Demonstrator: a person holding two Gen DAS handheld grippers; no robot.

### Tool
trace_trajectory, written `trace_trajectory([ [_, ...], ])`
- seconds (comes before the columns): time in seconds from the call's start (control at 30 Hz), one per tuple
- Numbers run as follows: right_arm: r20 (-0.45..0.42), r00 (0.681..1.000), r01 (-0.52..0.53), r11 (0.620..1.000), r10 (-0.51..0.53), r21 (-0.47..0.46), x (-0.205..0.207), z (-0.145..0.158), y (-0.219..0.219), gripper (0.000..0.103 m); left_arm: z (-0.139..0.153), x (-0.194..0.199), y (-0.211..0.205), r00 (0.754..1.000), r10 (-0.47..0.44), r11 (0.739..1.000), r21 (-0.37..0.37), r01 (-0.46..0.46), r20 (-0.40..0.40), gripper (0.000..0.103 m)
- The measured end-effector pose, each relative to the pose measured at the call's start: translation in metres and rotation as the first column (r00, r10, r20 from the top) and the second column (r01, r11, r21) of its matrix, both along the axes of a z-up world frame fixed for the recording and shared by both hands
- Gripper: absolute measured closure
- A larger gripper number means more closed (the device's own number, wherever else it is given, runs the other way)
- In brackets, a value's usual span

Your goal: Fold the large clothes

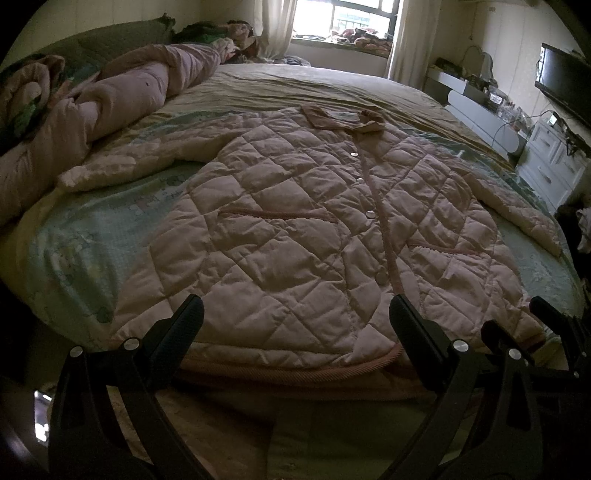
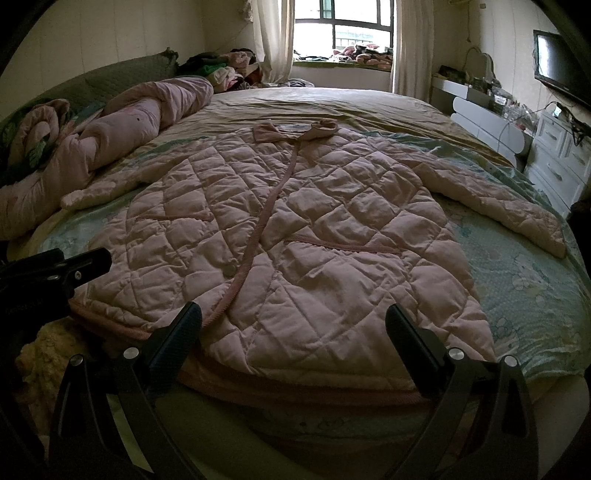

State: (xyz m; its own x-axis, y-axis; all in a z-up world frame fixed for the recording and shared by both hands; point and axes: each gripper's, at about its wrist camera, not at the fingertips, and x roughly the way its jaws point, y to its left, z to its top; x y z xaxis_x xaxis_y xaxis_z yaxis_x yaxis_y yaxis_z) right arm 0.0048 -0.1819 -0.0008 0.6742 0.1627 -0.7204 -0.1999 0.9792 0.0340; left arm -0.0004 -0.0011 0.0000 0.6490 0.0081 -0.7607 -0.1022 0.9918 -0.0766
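I am holding my left gripper low at the bottom of the left wrist view, with its jaws standing wide apart and gripping nothing. The two fingertips are hovering over the hem of the jacket, one at lower left and one at lower right of the frame; I cannot tell whether they are touching the fabric.

I am holding my right gripper in the same posture at the bottom of the right wrist view, jaws spread apart and empty, above the hem.

The jacket is a pink quilted one, lying flat and front side up on the bed, filling the centre of both frames. Its collar is pointing toward the upper centre, toward the window. One sleeve is stretching toward the left middle of the frame and the other sleeve toward the right middle. The buttoned front edge is running down the centre of the jacket.

A rolled pink quilt is lying along the upper left of the frame, beside the left-hand sleeve. White drawers are standing at the right edge.

In the left wrist view, my right gripper is showing at the lower right edge.
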Motion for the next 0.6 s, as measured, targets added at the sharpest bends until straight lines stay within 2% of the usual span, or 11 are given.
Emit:
trace_trajectory([
  [0.6, 0.001, 1.000, 0.000, 1.000, 0.000, -0.001, 0.0021, 0.0005, 0.0028, 0.004, -0.0001, -0.0002, -0.0009, 1.000, 0.000, 1.000, 0.005, 0.000, 0.002, 0.009],
])
